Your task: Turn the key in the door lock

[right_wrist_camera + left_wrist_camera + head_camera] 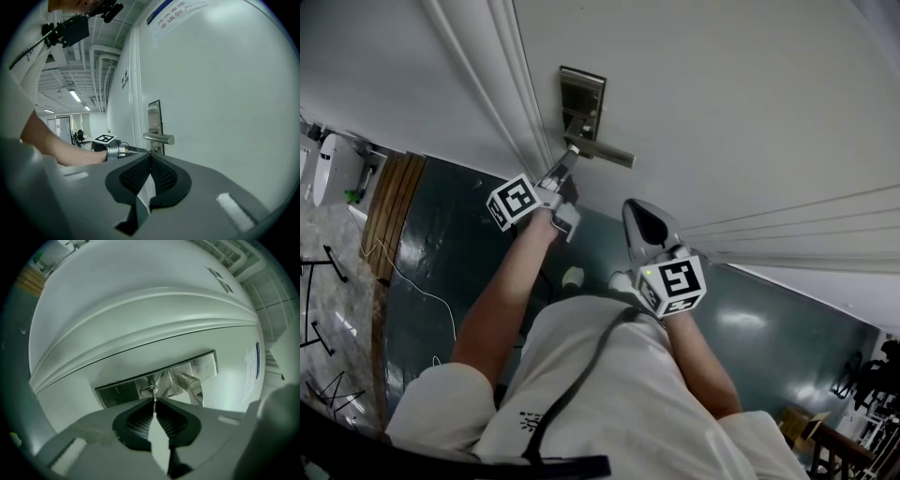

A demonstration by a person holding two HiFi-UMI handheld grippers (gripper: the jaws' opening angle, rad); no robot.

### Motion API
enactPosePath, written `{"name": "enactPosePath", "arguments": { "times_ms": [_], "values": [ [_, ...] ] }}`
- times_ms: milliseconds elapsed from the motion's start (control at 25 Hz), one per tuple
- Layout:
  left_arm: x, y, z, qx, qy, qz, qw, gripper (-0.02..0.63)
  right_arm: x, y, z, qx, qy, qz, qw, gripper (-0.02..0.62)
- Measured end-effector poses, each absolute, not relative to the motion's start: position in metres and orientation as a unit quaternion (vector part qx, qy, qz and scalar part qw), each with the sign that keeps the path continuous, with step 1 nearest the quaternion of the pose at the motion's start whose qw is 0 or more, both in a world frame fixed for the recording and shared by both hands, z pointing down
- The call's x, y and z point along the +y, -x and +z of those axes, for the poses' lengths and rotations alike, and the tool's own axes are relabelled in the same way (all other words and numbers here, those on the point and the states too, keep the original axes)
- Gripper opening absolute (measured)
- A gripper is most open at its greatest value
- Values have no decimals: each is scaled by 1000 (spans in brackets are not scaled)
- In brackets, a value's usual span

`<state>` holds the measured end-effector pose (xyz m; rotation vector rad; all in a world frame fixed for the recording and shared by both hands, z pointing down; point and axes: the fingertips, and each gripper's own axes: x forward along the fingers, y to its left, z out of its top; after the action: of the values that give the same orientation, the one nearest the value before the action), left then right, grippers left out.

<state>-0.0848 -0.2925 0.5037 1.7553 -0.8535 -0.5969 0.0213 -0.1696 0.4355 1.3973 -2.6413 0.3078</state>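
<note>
Presently, your left tongs point(567, 161) are clenched on the key point(153, 399) — it sits edge-on in the keyhole of the steel lock plate point(117, 392), just beside the lever handle point(190, 381) on the white door point(722, 94). Your right tongs point(150, 157) are pressed together on nothing, clear of the door — below the handle in the head view.

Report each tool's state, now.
Left tool: closed on the key in the door lock.
Right tool: closed, holding nothing.
</note>
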Motion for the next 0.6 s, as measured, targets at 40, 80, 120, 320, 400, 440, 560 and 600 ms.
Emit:
{"name": "enactPosePath", "arguments": {
  "times_ms": [40,80,120,320,400,440,560,600],
  "values": [
    [-293,85,504,-352,-730,-254,528,26,-170,-21,435,-877,-464,103,68,8],
    [-293,85,504,-349,-728,-256,532,26,-170,-21,435,-877,-464,102,65,8],
    [-293,84,504,-346,-726,-258,535,26,-170,-21,435,-877,-465,101,64,8],
    [-293,83,502,-317,-714,-286,555,29,-171,-22,433,-877,-467,97,63,8],
    [-293,83,501,-305,-708,-300,562,32,-170,-22,433,-876,-467,97,64,8],
    [-293,83,501,-299,-705,-307,566,32,-170,-22,433,-876,-467,96,63,8],
    [-292,83,500,-286,-687,-327,582,37,-169,-23,433,-876,-470,96,61,8],
    [-292,83,500,-283,-683,-331,586,38,-169,-23,433,-875,-470,97,61,8]
  ]
}}
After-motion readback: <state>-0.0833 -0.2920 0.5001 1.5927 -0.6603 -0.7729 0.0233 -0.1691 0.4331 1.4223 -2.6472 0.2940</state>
